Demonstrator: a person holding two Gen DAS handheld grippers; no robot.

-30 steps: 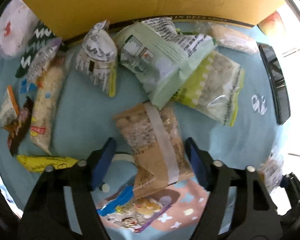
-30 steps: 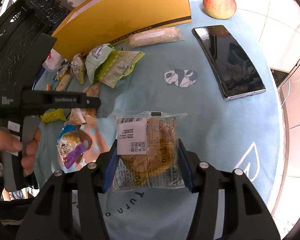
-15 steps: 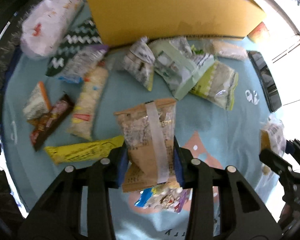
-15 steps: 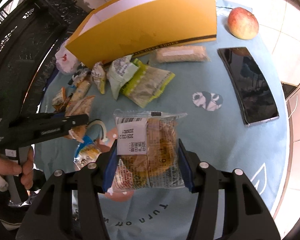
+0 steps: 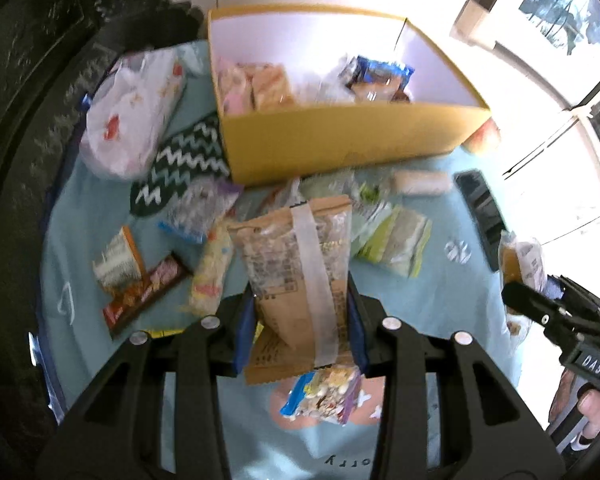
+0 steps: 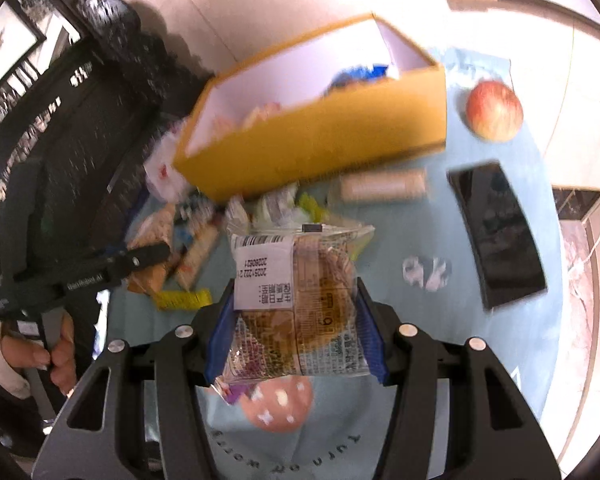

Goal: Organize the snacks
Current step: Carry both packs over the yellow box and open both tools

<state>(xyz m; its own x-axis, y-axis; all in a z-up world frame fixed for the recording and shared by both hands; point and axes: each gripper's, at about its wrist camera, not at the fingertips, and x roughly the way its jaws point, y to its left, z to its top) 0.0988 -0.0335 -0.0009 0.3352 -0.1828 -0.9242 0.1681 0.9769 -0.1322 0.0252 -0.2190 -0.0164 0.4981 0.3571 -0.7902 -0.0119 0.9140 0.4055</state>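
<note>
My left gripper is shut on a brown paper snack bag with a clear strip, held above the table. My right gripper is shut on a clear-wrapped pastry packet with a white label, also lifted. The open yellow box stands at the back and holds several packets; it also shows in the right wrist view. Several loose snacks lie on the blue cloth in front of it, among them a green-yellow bag and a chocolate bar.
A phone and an apple lie at the right of the blue cloth. A white plastic bag and a zigzag pouch lie left of the box. A colourful candy packet lies below my left gripper.
Both grippers have risen and pulled back with their packets, so the box's open top and its contents now show. The left gripper closed on the brown bag a second ago.
</note>
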